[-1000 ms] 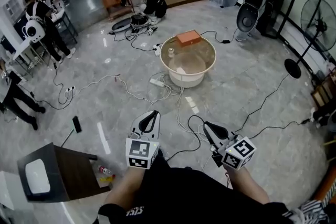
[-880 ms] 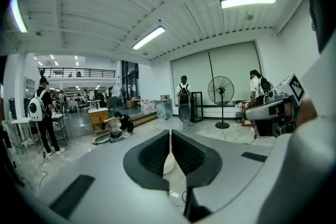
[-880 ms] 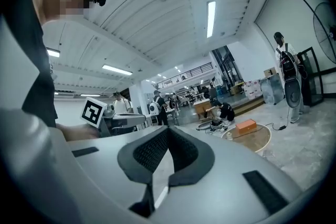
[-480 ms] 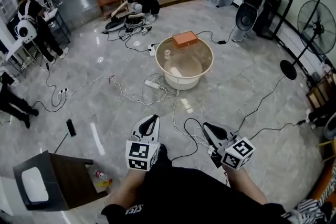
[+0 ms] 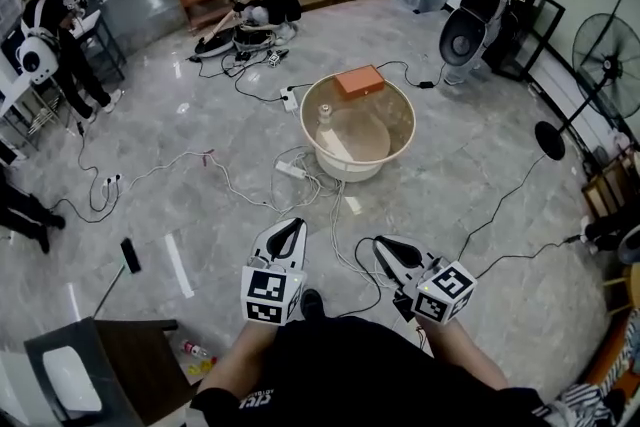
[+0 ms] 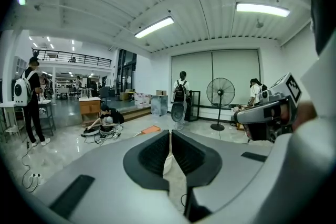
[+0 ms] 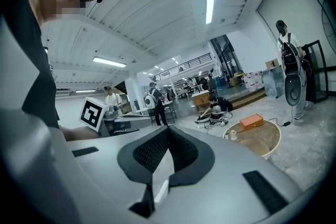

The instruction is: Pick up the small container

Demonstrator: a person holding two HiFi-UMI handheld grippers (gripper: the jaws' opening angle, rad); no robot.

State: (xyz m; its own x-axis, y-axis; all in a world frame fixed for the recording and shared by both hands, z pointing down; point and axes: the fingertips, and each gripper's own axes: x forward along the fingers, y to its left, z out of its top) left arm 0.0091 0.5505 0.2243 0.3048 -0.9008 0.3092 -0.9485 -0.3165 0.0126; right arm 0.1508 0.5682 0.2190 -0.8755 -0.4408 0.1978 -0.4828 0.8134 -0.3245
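A small container (image 5: 324,114) stands inside the beige tub (image 5: 352,165); an orange box (image 5: 359,81) rests on its far rim. The left tongs (image 5: 291,223) and right tongs (image 5: 383,244) are closed, empty.

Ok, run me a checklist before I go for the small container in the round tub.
1. Small container in view, upright in the round tub: ok.
2. Left gripper empty: ok.
3. Right gripper empty: ok.
4. Jaws open for a grab: not ok, both shut.
5. Container within reach: not ok, tub stands farther ahead.
6. Walking path free: not ok, cables cross the floor.
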